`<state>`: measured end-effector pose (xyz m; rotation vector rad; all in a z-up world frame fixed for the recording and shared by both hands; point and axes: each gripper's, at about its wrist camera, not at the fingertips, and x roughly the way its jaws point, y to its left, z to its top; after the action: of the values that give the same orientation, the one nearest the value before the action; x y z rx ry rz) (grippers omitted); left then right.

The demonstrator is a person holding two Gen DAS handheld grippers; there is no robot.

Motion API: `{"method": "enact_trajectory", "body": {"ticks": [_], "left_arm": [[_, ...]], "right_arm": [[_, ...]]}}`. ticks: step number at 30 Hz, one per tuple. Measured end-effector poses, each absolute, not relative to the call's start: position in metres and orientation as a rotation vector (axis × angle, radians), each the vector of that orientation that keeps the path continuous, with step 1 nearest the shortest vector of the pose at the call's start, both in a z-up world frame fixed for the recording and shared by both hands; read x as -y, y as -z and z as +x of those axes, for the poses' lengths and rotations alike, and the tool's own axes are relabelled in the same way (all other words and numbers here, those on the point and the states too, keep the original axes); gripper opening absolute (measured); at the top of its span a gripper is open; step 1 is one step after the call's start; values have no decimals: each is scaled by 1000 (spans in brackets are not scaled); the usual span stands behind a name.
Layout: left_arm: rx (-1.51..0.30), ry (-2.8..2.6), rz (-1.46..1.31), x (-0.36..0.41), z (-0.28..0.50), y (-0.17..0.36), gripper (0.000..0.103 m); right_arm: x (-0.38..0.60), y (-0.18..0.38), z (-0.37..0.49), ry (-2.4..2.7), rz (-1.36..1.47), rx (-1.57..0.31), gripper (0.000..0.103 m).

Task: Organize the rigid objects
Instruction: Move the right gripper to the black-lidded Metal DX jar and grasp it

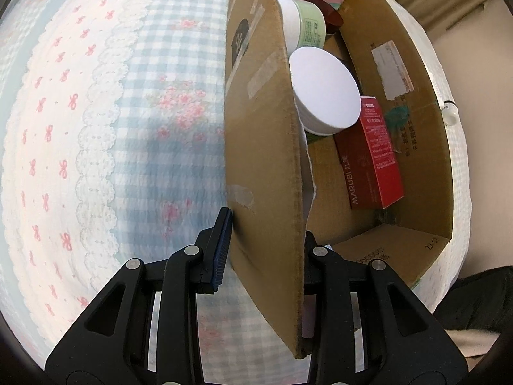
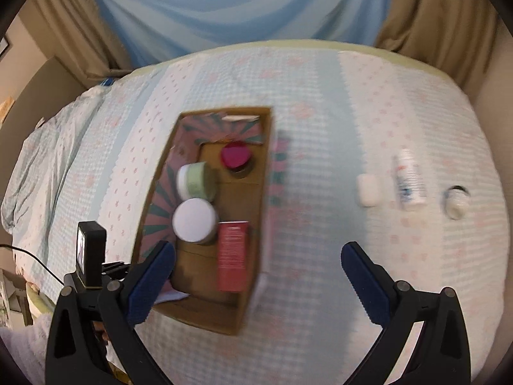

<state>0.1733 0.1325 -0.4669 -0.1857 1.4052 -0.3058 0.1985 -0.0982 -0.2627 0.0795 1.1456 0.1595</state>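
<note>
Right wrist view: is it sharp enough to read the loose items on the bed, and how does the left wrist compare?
Right wrist view: motion-blurred; the white tube is smeared and its label unreadable. Left wrist view: sharp; the red box shows legible print, with fisheye bending at the edges.

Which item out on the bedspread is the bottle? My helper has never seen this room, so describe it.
Right of the cardboard box three small white things lie in a row. The bottle is the middle one, the tallest, with blue print.
</note>
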Motion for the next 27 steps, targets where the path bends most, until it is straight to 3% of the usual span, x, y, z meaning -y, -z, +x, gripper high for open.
{"method": "enact_trajectory", "body": {"ticks": [8,19,27], "left_arm": [[-1394,278,-223,-138,168,467,28],[-1374,230,-224,-136,160,466,28],[-1380,192,-212,-125,158,464,28]], "right_arm": [[217,242,186,93,149,-1063,103],[369,332,211,313,393,-1132,103],[419,379,244,332,478,-1144,103]]}}
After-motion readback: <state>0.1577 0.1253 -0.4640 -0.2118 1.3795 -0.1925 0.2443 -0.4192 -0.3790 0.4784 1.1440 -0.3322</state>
